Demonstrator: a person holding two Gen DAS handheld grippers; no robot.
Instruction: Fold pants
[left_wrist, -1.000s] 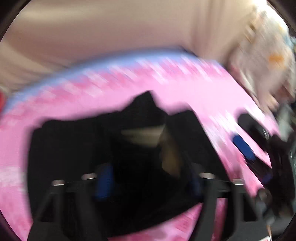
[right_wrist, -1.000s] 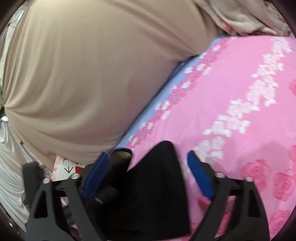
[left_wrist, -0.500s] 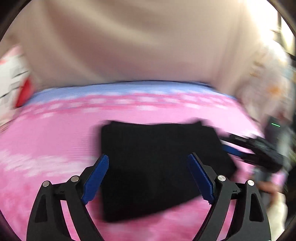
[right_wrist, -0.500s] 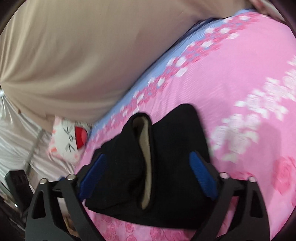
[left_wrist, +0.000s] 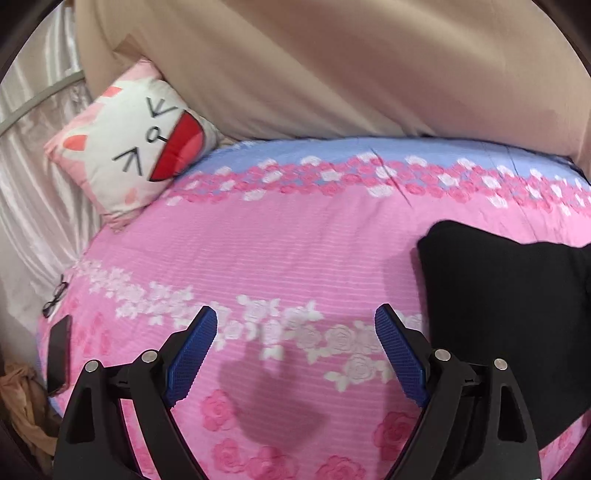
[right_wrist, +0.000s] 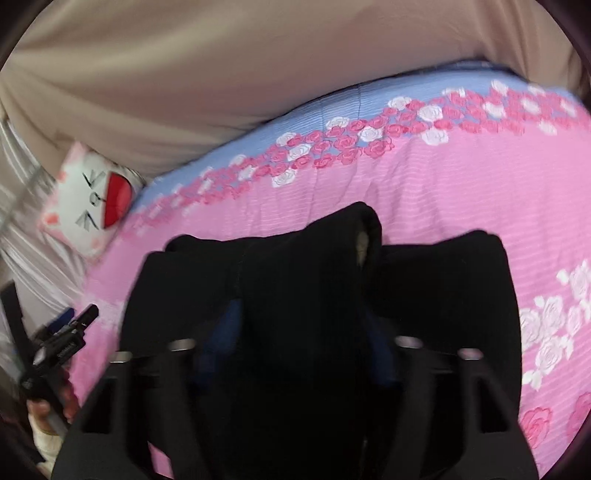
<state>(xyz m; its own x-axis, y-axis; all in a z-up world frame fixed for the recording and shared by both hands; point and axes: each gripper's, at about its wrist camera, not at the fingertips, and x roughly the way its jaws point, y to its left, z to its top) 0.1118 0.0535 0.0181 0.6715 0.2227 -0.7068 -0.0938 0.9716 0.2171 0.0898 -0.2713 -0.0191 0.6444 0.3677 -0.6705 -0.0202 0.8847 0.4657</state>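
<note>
Right hand-held gripper (right_wrist: 299, 343) apparently pinching pants (right_wrist: 443, 295).

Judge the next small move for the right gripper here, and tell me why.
Probably lift the bunched black pants a little and carry them to a bare part of the pink bedspread. The right gripper has just been closing with a raised fold of the pants between its fingers, while the left gripper stands open over bare bedspread with the pants off to its side.

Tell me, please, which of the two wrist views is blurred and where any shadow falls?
Left wrist view: sharp, the open left gripper casting a soft shadow on the pink bedspread. Right wrist view: motion-blurred, the right gripper smeared dark against the black pants.
</note>
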